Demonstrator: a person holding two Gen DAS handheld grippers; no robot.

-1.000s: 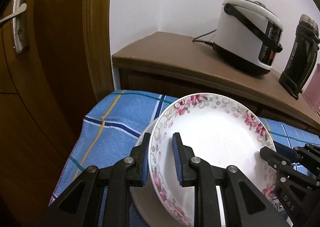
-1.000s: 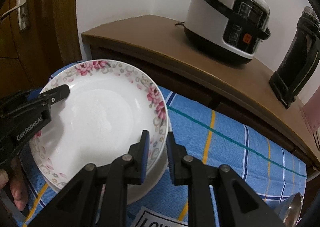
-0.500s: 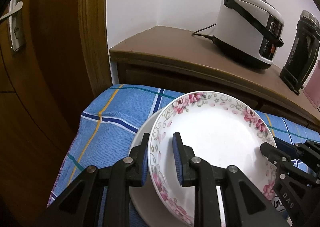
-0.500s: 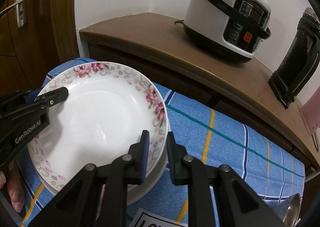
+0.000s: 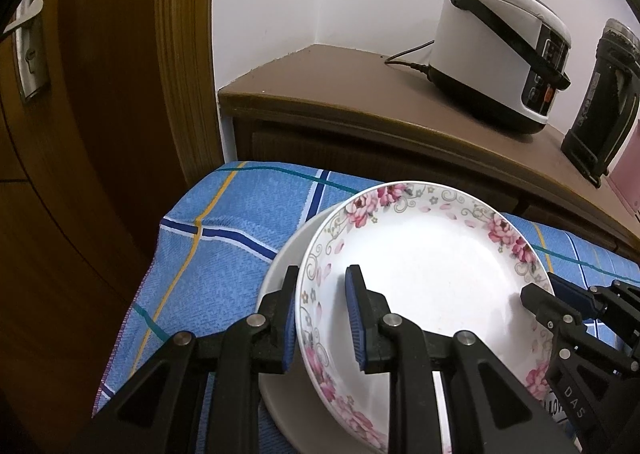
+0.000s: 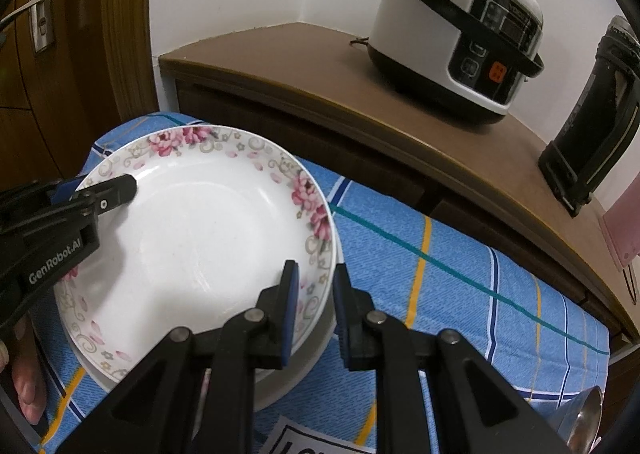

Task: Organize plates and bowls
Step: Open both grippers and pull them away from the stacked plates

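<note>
A: Surface?
B: Blue checked cloth (image 5: pixel 224 254) with yellow, navy and teal stripes, covering the table. Printed paper label (image 6: pixel 308 440) near the front edge, cut off.

A: Task item?
B: Floral-rim plate (image 5: pixel 420 266) sits on a plain white plate (image 5: pixel 280 266), both on the cloth's left part.

A: Grippers?
B: Left gripper (image 5: pixel 322 318) straddles the floral plate's left rim, pads clamped on it. Right gripper (image 6: pixel 314 308) is clenched on the same plate's right rim. The person's fingers (image 6: pixel 28 390) show at bottom left in the right wrist view.

A: Room?
B: Brown wooden sideboard (image 6: pixel 320 65) behind the table, in a white-walled corner. On it: white-and-black rice cooker (image 6: pixel 460 25), corded, and a black jug-like appliance (image 6: pixel 592 125) to its right. Wooden door (image 5: pixel 80 133) with a metal handle (image 5: pixel 28 41) on the left. Pink object at far right, cannot tell what.
</note>
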